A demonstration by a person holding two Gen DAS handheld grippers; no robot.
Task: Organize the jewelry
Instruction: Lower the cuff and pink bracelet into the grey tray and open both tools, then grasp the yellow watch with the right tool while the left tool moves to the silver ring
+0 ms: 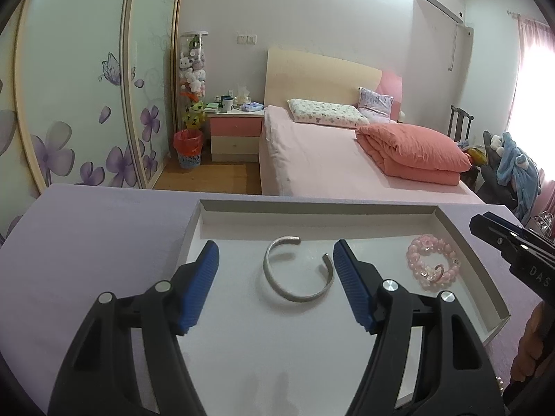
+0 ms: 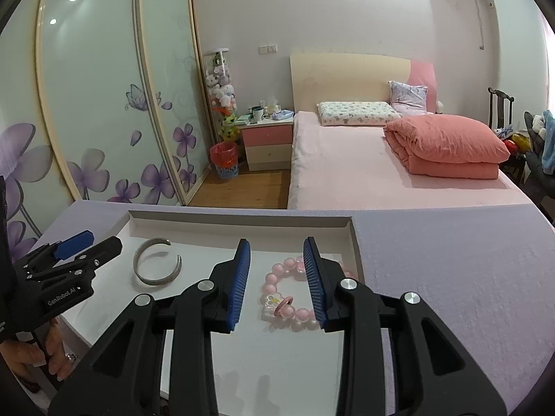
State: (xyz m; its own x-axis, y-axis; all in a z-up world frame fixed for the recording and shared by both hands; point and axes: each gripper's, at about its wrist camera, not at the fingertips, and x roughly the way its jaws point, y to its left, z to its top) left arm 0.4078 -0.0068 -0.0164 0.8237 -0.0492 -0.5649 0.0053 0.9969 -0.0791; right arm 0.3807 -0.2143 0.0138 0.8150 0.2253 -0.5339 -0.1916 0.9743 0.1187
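Note:
A white shallow tray [image 1: 312,212] sits on a lilac table. In it lie a silver open cuff bangle [image 1: 298,270] and a pink bead bracelet [image 1: 433,263] with a flower charm. My left gripper [image 1: 275,253] is open, its blue pads either side of the bangle, above it. In the right wrist view the tray [image 2: 242,223] holds the bangle [image 2: 158,265] at left and the pink bracelet [image 2: 291,294]. My right gripper [image 2: 277,251] is open, its pads straddling the bracelet; the right pad hides part of it.
The lilac tabletop [image 2: 451,277] surrounds the tray. The other gripper shows at each view's edge [image 1: 513,249] [image 2: 69,260]. Beyond the table are a pink bed [image 1: 347,152], a nightstand [image 1: 236,135] and a floral wardrobe [image 1: 86,104].

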